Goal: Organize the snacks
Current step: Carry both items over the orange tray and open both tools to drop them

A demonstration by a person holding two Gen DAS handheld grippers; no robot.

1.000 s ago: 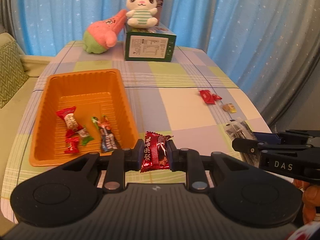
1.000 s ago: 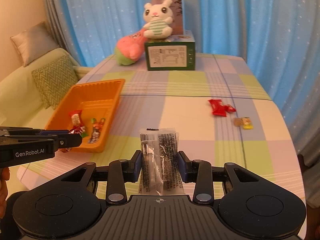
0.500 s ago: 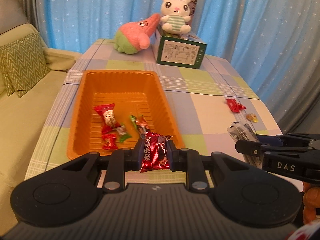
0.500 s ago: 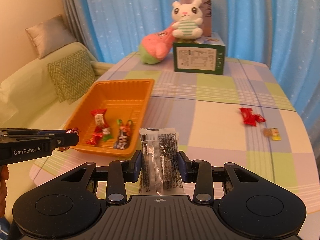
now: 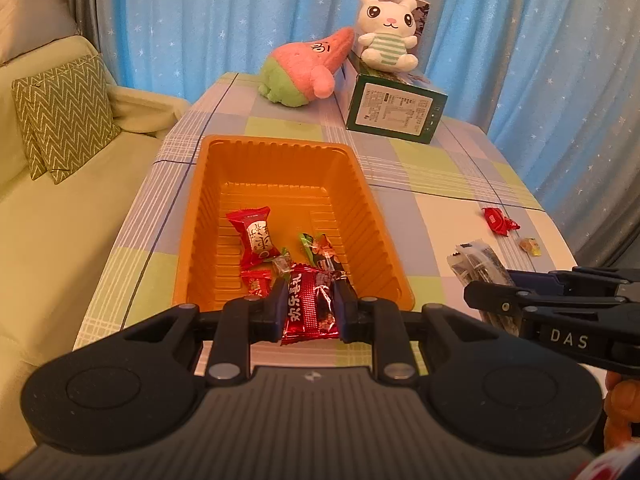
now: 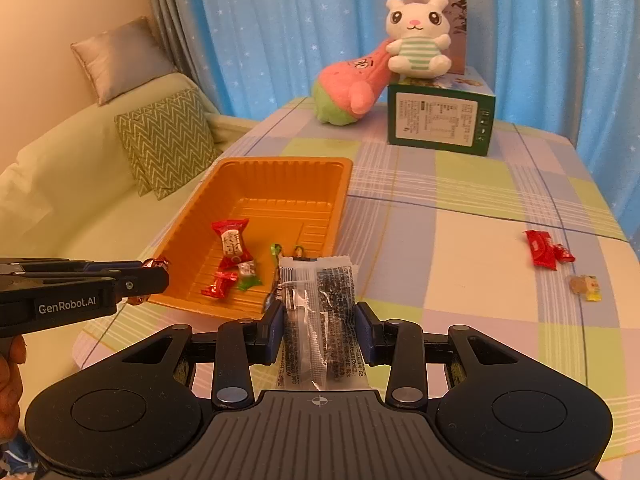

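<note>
My left gripper (image 5: 307, 307) is shut on a dark red snack packet (image 5: 310, 304), which hangs over the near rim of the orange tray (image 5: 276, 160). The tray (image 6: 280, 172) holds several wrapped sweets, among them a red one (image 5: 256, 236). My right gripper (image 6: 319, 320) is shut on a clear packet with black contents (image 6: 320, 312), just right of the tray's near corner. The right gripper also shows at the right edge of the left wrist view, and the left gripper (image 6: 160, 276) at the left edge of the right wrist view. A red sweet (image 6: 546, 252) and a small yellow sweet (image 6: 586, 288) lie on the table's right side.
At the table's far end stand a green box (image 5: 394, 108) with a white plush rabbit (image 5: 388, 36) on top and a pink-green plush (image 5: 308, 68) beside it. A sofa with a zigzag cushion (image 5: 64, 116) runs along the left. Blue curtains hang behind.
Both grippers have moved left across the table with their packets. The red packet now hangs over the tray's near rim instead of right of it; the clear packet has come close to the tray.
</note>
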